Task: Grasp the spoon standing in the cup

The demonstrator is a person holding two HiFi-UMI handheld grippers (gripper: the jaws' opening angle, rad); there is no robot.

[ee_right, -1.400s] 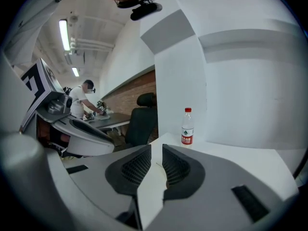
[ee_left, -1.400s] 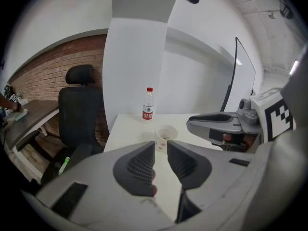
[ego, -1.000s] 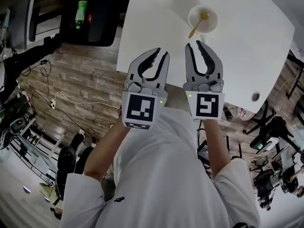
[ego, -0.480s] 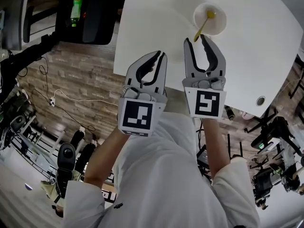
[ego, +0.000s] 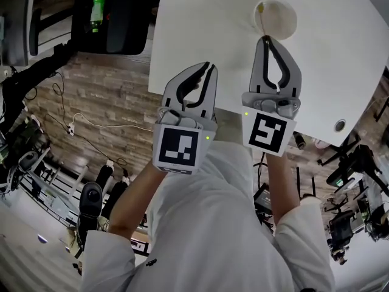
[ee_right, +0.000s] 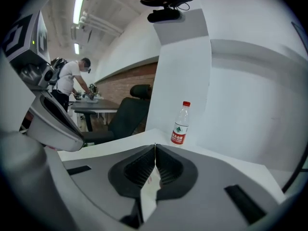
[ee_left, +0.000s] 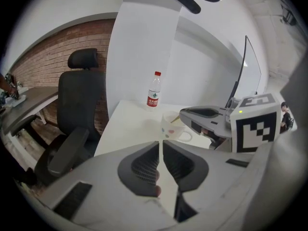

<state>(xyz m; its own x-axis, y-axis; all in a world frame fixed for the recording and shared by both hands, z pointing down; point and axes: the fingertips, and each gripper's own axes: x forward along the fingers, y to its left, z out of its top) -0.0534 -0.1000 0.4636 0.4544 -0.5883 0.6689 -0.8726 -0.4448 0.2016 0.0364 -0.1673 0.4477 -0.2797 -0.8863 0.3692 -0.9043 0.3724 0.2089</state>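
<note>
A white cup [ego: 281, 18] stands on the white table [ego: 200, 29] at its far right part. A thin yellow spoon [ego: 261, 17] leans out over the cup's near rim. My right gripper [ego: 265, 39] reaches to that rim; its jaws are closing, tips together on the spoon's handle. From its own view the right gripper [ee_right: 155, 147] hides the cup. The left gripper view shows the cup [ee_left: 174, 130] with the handle [ee_left: 176, 119] slanting to the right gripper's tip. My left gripper [ego: 209, 67] hovers at the table's near edge, shut and empty.
A water bottle [ee_left: 153, 90] with a red cap stands at the table's far end. A black office chair [ee_left: 82, 109] is left of the table. Cables lie on the wooden floor [ego: 91, 102]. A person [ee_right: 72, 81] works at a distant desk.
My right gripper has moved forward to the cup and closed its jaws on the spoon's handle. The left gripper closed and stayed near the table's edge.
</note>
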